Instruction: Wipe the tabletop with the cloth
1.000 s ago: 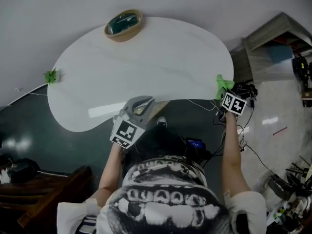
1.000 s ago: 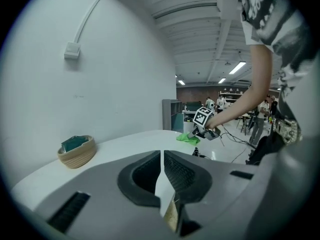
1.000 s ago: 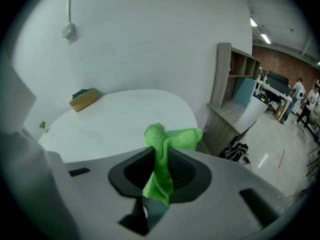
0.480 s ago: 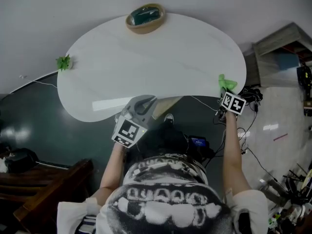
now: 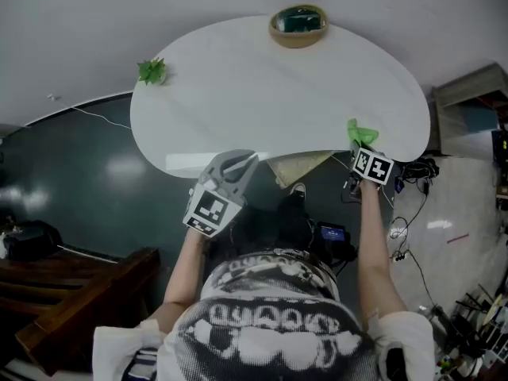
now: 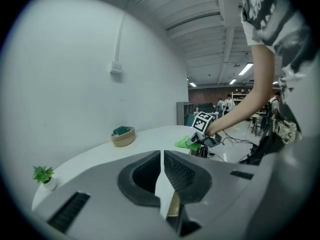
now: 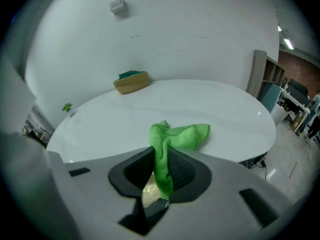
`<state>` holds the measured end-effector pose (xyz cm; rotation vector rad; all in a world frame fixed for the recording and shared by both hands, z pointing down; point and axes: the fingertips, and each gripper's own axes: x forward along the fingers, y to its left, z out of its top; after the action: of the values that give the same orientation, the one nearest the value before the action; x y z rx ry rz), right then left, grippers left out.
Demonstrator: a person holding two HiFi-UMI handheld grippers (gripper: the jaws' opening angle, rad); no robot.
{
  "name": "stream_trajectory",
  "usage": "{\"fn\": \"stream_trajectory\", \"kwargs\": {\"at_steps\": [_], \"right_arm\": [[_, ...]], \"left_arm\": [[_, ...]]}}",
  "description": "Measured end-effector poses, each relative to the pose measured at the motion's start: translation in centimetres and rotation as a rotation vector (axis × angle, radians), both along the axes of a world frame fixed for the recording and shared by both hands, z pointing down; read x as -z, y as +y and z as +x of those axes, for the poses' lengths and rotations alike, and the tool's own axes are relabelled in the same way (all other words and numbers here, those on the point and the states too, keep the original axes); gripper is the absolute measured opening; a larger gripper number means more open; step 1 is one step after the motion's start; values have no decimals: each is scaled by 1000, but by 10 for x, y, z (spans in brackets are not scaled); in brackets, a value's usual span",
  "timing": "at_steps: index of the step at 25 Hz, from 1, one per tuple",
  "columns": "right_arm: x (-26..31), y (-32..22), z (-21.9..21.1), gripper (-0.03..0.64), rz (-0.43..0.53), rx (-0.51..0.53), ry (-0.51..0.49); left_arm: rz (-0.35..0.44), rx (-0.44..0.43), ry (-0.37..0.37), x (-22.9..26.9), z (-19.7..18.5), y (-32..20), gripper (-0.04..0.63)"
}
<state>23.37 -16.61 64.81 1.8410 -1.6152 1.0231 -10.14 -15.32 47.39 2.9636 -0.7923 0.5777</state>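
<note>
Right gripper [image 7: 161, 154] is seen pinching the green cloth [image 7: 184, 134], whose free end lies on the white tabletop [image 7: 150, 109] at its near edge. Left gripper [image 6: 162, 156] is held with jaws pressed together, empty. Wiping is judged barely begun; next, the cloth must be pressed down and swept across.

The white tabletop [image 5: 262, 94] has a rounded, elongated outline and stands over a dark floor [image 5: 87, 189]. A shallow woven basket [image 5: 298, 26] with dark teal contents sits at its far edge. A small green plant [image 5: 152, 71] sits at the left edge, well apart from the basket. A bunched green cloth [image 5: 359, 133] rests at the near right edge.
</note>
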Motion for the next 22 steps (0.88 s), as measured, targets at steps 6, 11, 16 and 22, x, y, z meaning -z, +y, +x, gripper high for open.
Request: {"fn": "stream_trajectory", "kwargs": {"at_steps": [6, 11, 16, 22], "right_arm": [[0, -19, -115, 80, 10, 85, -33], [0, -29, -206, 80, 11, 194, -53], [-2, -36, -285, 80, 5, 287, -84], [-3, -36, -373, 80, 3, 419, -116]], "left_arm": [[10, 50, -17, 0, -85, 13, 20], [4, 114, -24, -5, -141, 33, 20], [-12, 186, -16, -11, -182, 49, 20], [-27, 247, -9, -16, -216, 67, 20]]}}
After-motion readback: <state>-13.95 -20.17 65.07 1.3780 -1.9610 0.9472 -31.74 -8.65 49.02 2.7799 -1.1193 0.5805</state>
